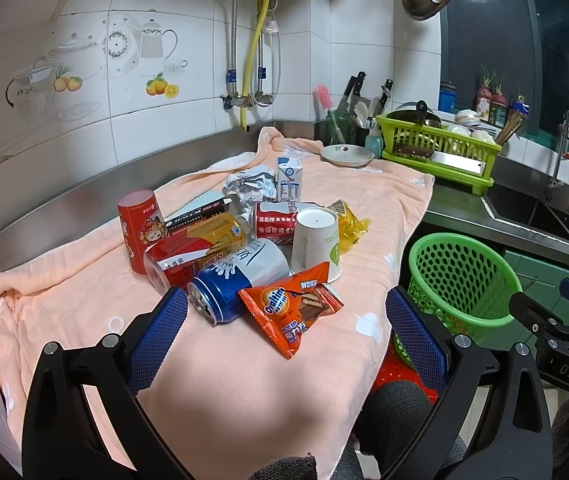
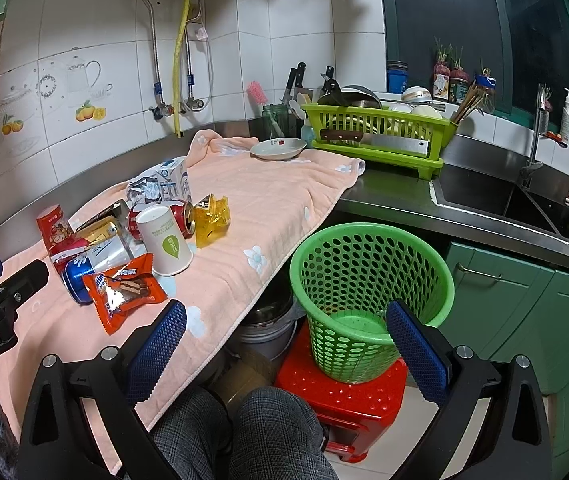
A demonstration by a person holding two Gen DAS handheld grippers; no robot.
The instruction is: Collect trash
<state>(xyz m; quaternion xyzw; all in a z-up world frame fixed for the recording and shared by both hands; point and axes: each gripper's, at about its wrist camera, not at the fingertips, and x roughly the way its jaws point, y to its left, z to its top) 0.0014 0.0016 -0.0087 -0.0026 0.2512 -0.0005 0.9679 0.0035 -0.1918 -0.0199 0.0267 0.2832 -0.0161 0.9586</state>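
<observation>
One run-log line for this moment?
left gripper: open, empty | right gripper: open, empty | trash pile: untouched on towel | green basket: empty

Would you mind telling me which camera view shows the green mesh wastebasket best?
The right wrist view: the green mesh wastebasket appears whole, its open mouth, inside bottom and footing on the red stool all visible. The left wrist view shows only its upper part at the towel's edge, partly behind a blue finger pad.
</observation>
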